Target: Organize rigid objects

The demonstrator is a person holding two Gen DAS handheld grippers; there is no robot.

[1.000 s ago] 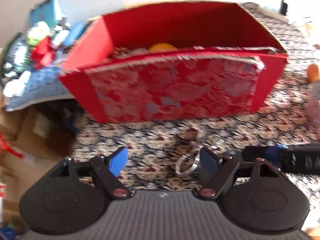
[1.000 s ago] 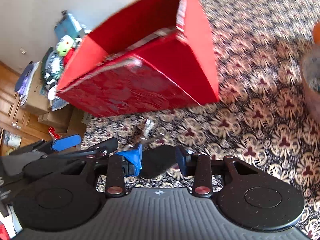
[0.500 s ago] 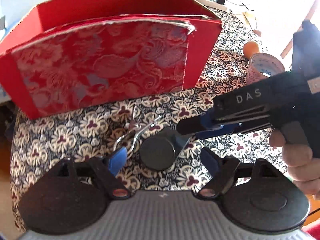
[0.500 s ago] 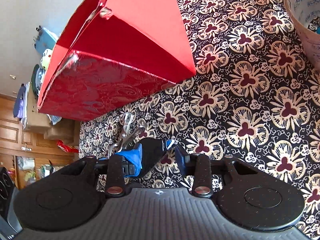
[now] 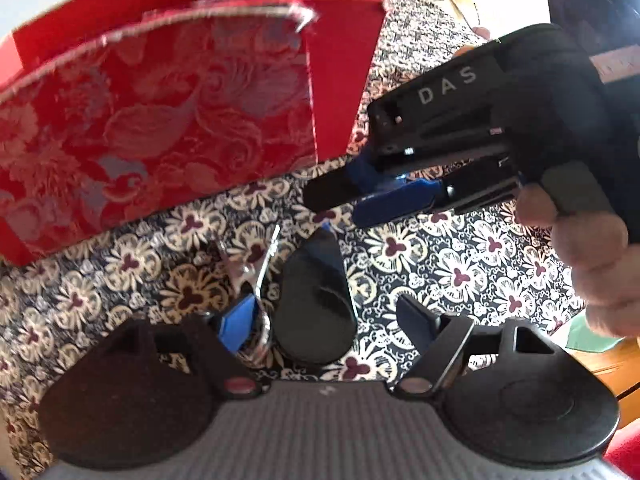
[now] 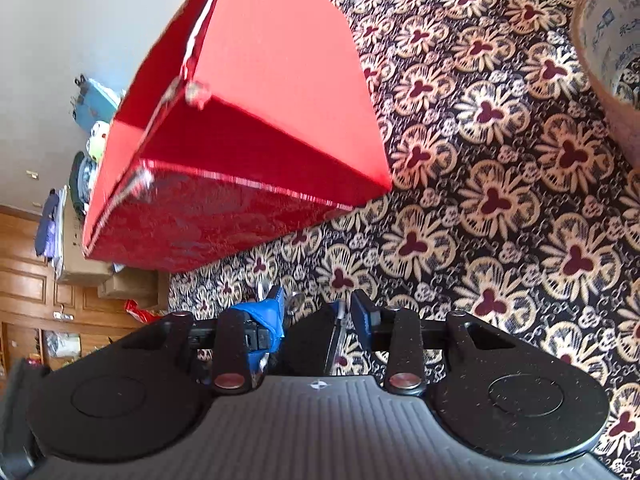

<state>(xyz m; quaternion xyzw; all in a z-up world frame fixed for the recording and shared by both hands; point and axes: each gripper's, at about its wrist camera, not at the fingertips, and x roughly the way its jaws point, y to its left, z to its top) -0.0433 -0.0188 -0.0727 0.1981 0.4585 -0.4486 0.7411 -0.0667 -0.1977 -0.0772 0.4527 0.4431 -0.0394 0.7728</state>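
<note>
A flat black teardrop-shaped piece point(image 5: 316, 304) with a metal ring and clip point(image 5: 256, 276) hangs just above the flowered tablecloth, in front of the red box point(image 5: 160, 120). My right gripper point(image 6: 318, 312) is shut on the black piece point(image 6: 308, 338), holding it near its pointed end. In the left wrist view the right gripper point(image 5: 360, 196) reaches in from the right, held by a person's hand point(image 5: 580, 248). My left gripper point(image 5: 326, 320) is open; the black piece sits between its fingers, and the metal ring lies against the left fingertip point(image 5: 238, 320).
The open-topped red box point(image 6: 260, 100) has a brocade front and stands close behind. A beige printed roll point(image 6: 608, 48) stands at the right. The table's edge point(image 6: 172, 292) falls off at the left, with cartons point(image 6: 120, 284) and toys beyond.
The right gripper has carried the black piece in between my left gripper's open fingers. The left gripper has come in lower and closer, so the box looms larger.
</note>
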